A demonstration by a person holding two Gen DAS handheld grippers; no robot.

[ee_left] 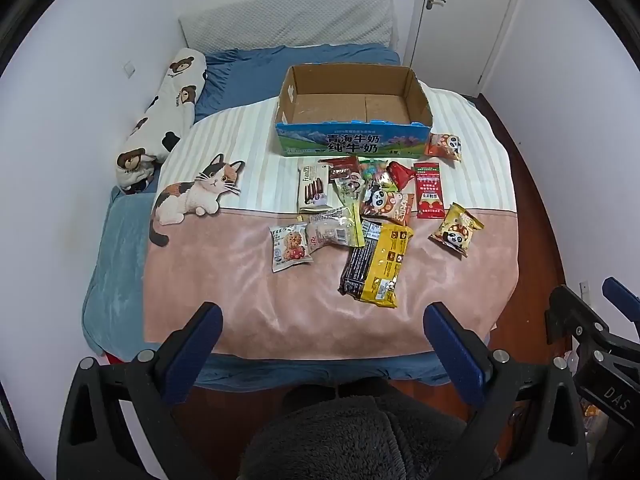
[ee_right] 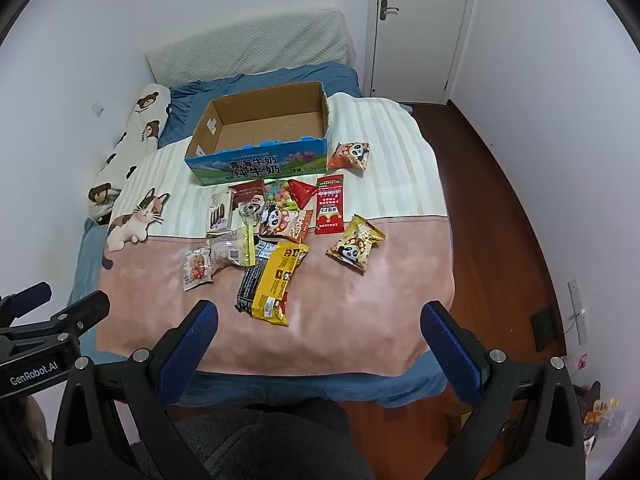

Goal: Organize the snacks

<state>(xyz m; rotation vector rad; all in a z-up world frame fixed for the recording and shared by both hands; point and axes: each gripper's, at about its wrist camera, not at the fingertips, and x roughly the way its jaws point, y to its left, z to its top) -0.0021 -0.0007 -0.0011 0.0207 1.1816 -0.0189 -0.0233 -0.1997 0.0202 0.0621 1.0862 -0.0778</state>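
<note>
Snacks: a loose cluster of packets (ee_left: 360,208) lies at the middle of the frame on the blanket (ee_left: 248,280), just below the box.
Box: an open cardboard carton (ee_left: 352,136) with a blue and green printed front stands above the packets, nothing inside it.
Largest packet: a yellow and black bag (ee_left: 378,264) lies lowest in the cluster, nearest both grippers.
Strays: a yellow panda packet (ee_left: 456,230) lies apart at right of the pile; an orange panda packet (ee_left: 443,146) lies just beside the box's lower right corner.
Left gripper (ee_left: 322,320): jaws spread wide, nothing between them, hanging over the blanket's near edge.
Right gripper (ee_right: 318,318): jaws equally wide, holding nothing, well short of the packets.
Surroundings: a bear-print pillow (ee_left: 160,120) lies at upper left; a door (ee_right: 420,20) stands at upper right.
In the way: nothing lies between the grippers and the packets; a dark fleece sleeve (ee_left: 360,436) fills the bottom edge.
</note>
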